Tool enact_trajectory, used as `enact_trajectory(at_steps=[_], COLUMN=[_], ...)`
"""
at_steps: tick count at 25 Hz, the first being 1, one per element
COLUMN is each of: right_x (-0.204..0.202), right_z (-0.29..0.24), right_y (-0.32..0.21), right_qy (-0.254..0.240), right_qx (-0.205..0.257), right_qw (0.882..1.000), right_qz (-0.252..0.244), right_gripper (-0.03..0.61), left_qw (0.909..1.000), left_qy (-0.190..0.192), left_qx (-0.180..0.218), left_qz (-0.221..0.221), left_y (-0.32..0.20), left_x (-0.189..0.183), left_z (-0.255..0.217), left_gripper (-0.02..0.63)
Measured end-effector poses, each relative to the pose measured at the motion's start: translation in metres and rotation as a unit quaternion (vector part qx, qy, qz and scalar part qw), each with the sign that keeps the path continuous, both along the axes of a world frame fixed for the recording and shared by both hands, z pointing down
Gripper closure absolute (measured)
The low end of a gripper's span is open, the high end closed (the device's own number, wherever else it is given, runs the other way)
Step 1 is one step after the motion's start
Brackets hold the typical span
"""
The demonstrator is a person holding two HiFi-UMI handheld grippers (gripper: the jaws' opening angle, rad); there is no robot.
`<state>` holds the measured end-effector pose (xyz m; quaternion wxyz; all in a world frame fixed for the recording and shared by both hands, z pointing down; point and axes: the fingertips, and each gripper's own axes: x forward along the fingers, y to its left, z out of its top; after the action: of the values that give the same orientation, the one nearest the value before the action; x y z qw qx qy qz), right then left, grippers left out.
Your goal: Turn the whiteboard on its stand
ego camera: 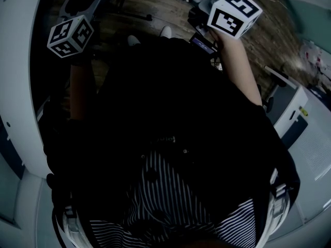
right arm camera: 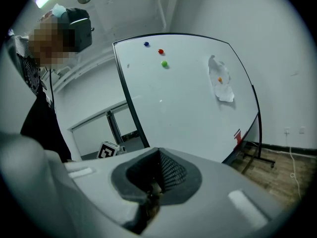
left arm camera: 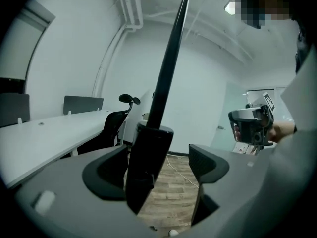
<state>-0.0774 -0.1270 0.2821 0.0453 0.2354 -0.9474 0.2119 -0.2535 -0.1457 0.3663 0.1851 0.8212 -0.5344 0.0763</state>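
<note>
Caught the task at an early stage, by judgement. Showed the left gripper (left arm camera: 158, 165) with its fingers (left arm camera: 106, 175) spread wide and clamped on nothing. Found between them a dark upright bar (left arm camera: 168, 68), close against the left finger and clear of the right one. Looked like the whiteboard's frame seen edge-on, or a post of the stand, but could not be told which. Showed the right gripper (right arm camera: 156, 175) with its fingers (right arm camera: 171, 171) pressed together and nothing between them.

Placed the whiteboard (right arm camera: 188, 98) ahead of and above those closed fingers, well apart from them, its white face turned toward them. Carried coloured magnets (right arm camera: 161, 51) near its top and a crumpled white sheet (right arm camera: 221, 86) further right. Placed the stand's foot (right arm camera: 260, 157) on the wooden floor (right arm camera: 277, 177), to the right of the fingers. Caught the left gripper's marker cube (right arm camera: 110, 150) just beside the board's lower left edge. Gave from the head view little beyond the person's dark torso (ego camera: 170, 138).

Judged as done: the approach, and the straddling of the bar by the left fingers. Judged as left: closing on that bar, or pushing it, and the whole swing of the board on its stand. Offered no sign of any rotation achieved.
</note>
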Motion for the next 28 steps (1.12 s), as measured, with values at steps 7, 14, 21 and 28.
enact_trajectory(at_steps=[7,14,21,28], right_x=[0.008,0.013,0.015,0.021], right_z=[0.004,0.009,0.013,0.020], right_y=[-0.001,0.000,-0.003,-0.010], right_qy=[-0.002,0.003,0.003,0.004], right_qx=[0.000,-0.004,-0.006,-0.014], right_qw=[1.000,1.000,1.000,1.000], right_qz=[0.002,-0.005,-0.009,-0.013], right_gripper=[0.578,0.578,0.578,0.578], left_qw=[0.9988,0.9963,0.9923,0.9853], left_qy=[-0.035,-0.061,-0.118,-0.164], left_qx=[-0.008,-0.014,-0.009,-0.008], left_qz=[-0.032,-0.059,-0.038,-0.047], left_y=[-0.019,-0.035,-0.048,-0.057], left_x=[-0.014,-0.029,-0.031,-0.025], left_z=[0.008,0.013,0.018,0.025], left_gripper=[0.230,0.406,0.451,0.472])
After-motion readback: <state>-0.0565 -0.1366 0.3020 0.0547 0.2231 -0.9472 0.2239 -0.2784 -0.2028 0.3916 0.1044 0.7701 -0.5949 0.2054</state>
